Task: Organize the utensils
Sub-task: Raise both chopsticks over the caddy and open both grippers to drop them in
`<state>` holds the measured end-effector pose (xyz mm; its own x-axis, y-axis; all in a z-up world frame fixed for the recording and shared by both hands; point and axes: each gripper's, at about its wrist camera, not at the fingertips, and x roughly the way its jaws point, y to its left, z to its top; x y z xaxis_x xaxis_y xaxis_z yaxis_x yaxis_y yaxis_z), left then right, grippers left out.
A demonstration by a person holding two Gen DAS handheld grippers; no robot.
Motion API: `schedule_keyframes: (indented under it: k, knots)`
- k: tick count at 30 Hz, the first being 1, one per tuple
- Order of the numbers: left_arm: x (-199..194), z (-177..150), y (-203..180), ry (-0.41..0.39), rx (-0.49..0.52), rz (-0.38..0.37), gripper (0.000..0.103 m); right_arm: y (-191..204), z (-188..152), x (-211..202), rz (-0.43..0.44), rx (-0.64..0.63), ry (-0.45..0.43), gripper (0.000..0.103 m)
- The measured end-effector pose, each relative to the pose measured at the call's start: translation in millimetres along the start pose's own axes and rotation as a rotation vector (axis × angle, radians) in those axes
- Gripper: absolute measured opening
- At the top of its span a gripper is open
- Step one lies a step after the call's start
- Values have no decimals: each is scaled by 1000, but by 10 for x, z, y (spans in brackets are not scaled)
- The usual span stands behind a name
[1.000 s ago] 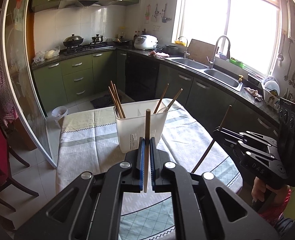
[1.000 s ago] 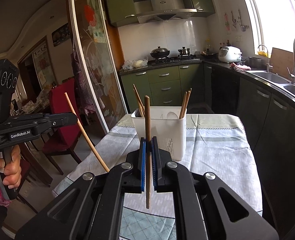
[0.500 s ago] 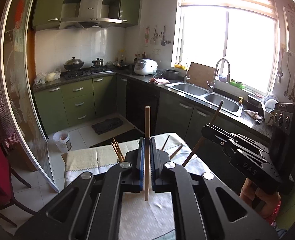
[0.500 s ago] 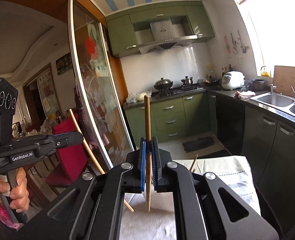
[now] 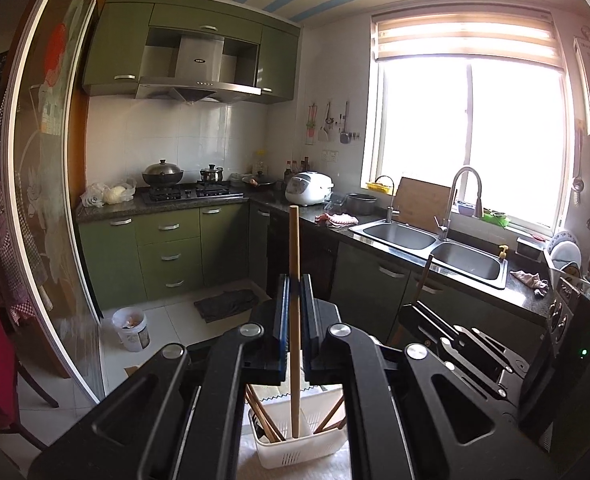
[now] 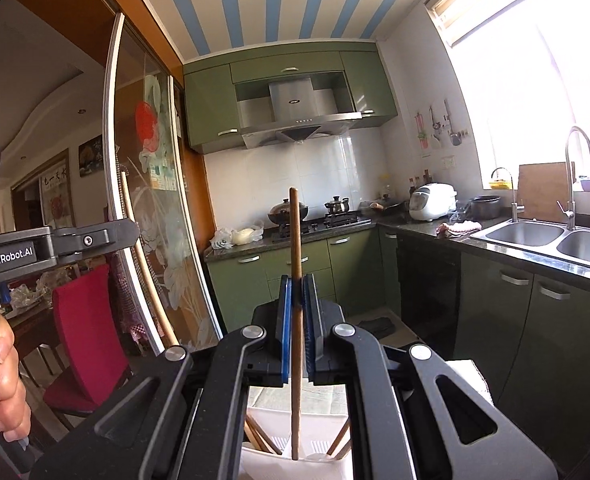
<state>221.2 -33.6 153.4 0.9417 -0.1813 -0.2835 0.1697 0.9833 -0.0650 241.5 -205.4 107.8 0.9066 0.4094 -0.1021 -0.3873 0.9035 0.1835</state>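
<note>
While clamped on a pale wooden chopstick (image 5: 293, 280), left gripper (image 5: 293, 312) holds it upright over the white slotted plastic basket (image 5: 295, 446). Right gripper (image 6: 297, 320) clenches a darker wooden chopstick (image 6: 295, 248), tip inside the basket

I see a white rice cooker (image 5: 309, 188) on the counter, between the stove (image 5: 192, 192) and the double sink (image 5: 431, 247) under the window (image 5: 469, 142).
</note>
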Motion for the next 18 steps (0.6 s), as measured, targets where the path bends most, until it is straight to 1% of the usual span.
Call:
schedule_keyframes:
  k: [4,7,12,18]
  knots:
    - [173,-113,17,-16,13,26,5,-19,-30,224,-6,-10,9,6]
    - [288,-187,35,-3,12,28,5,-30,-45,321,-10,-7,17,6]
    - [426,-377,78,56,5,21,5,-38,-146,446,-18,7,65,6]
    - [559,-667,105,148,5,6,5,45,-331,513,-26,-30,117,6]
